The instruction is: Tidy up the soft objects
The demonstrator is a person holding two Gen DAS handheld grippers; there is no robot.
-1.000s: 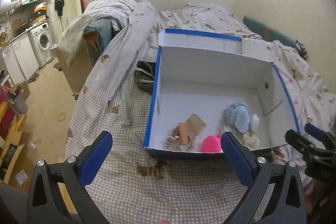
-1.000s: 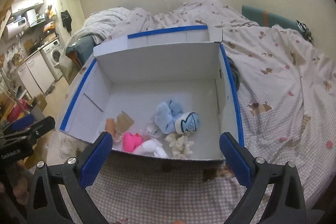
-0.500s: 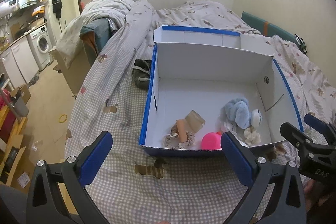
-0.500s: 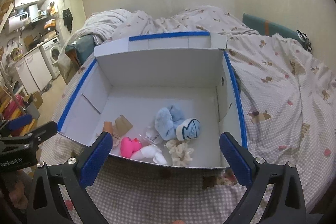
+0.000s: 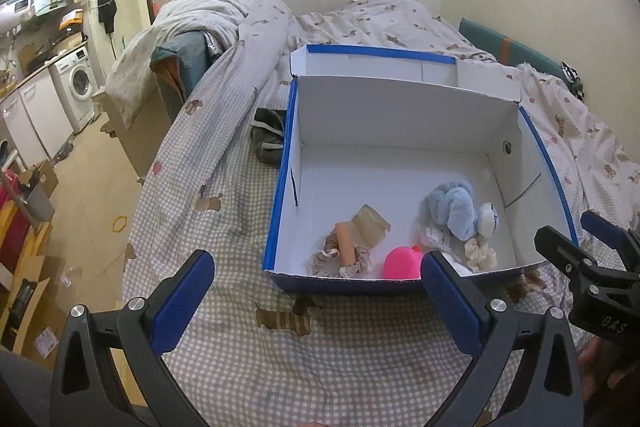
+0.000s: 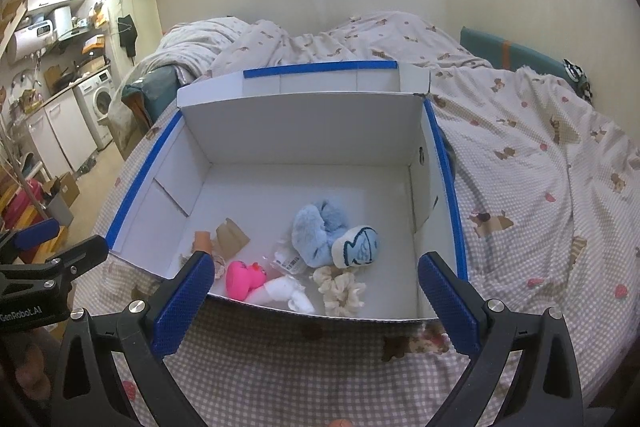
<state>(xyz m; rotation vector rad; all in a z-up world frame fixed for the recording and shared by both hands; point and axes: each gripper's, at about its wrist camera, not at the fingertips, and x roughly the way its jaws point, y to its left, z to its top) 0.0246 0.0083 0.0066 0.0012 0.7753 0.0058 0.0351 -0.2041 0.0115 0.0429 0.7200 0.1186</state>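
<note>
A white cardboard box with blue-taped rims sits on the bed. Inside lie a fluffy blue plush, a white pouch with a blue fish, a pink toy, a cream scrunchie, a beige scrunchie with an orange tube, and a tan piece. My left gripper is open and empty, before the box's near wall. My right gripper is open and empty, before the near wall too.
The checked bedspread with dog prints covers the bed; a rumpled duvet lies at the back. A dark garment lies left of the box. Left of the bed is floor with boxes and a washing machine.
Both grippers have pulled back and risen a little from the box, which now looks smaller and farther. Both stay open and empty. The objects in the box have not moved.
</note>
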